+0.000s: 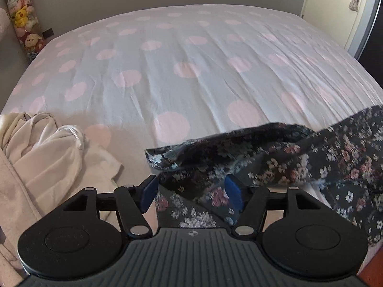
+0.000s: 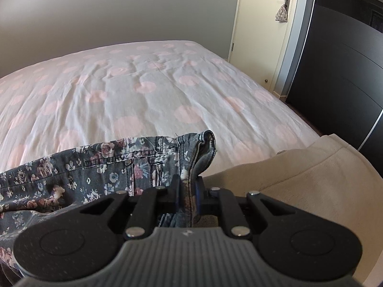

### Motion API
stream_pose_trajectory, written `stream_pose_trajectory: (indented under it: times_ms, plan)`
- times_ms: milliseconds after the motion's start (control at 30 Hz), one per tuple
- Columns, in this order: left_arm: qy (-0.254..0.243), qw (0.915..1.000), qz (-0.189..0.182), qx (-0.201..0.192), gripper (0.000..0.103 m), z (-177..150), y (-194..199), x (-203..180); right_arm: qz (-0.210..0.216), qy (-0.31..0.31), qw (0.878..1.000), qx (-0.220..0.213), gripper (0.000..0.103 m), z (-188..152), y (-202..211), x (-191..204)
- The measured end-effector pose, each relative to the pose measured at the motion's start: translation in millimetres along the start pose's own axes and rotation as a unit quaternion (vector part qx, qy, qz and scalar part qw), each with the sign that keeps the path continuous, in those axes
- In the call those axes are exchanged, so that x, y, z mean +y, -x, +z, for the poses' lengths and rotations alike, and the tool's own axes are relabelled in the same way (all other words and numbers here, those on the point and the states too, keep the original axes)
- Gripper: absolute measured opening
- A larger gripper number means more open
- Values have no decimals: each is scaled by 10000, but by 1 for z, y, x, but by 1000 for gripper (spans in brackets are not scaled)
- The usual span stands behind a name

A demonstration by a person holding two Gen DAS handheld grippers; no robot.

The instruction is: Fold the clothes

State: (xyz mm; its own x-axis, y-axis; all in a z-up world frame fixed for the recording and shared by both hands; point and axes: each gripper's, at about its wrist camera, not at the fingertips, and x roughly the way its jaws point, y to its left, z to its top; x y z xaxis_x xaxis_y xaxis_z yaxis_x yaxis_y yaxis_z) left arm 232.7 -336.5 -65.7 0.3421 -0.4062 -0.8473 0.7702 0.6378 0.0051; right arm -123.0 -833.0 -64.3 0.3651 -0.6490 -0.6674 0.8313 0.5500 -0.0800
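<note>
Dark floral jeans lie crumpled at the near right of the bed in the left wrist view. My left gripper is open, its blue pads spread over a fold of that fabric without pinching it. In the right wrist view the floral jeans stretch to the left, waistband and rivet showing. My right gripper is shut on the waistband corner, which stands up between its fingers.
The bed has a white cover with pink dots. A cream garment is heaped at the near left. A beige blanket lies at the right. A door and a dark wardrobe stand beyond; plush toys at far left.
</note>
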Motion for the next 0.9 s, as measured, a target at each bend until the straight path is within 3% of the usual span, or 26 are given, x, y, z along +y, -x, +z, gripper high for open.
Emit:
stream_pose_trajectory:
  times_ms: [67, 167, 267, 367, 567, 700, 900]
  plan:
    - [-116, 9999, -58, 70, 62, -14, 2, -10, 14, -27, 10000, -2, 14, -1, 2, 0]
    - [-593, 9981, 37, 173, 74, -36, -2, -35, 36, -68, 10000, -4, 14, -2, 5, -1]
    - [-1217, 9897, 686, 304, 74, -56, -21, -58, 57, -108, 9999, -7, 14, -4, 8, -2]
    - [-1407, 9841, 951, 518, 73, -69, -43, -64, 79, -149, 9999, -10, 14, -5, 11, -3]
    - [-532, 9920, 971, 607, 20, -55, -41, -28, 102, -78, 9995, -292, 14, -3, 35, -3]
    - [239, 9957, 851, 290, 15, -36, 5, 14, 81, 43, 9982, -585, 13, 1, 59, -2]
    - [766, 9935, 816, -195, 15, -23, 91, 62, -85, 49, 9925, -1222, 12, 5, 108, -8]
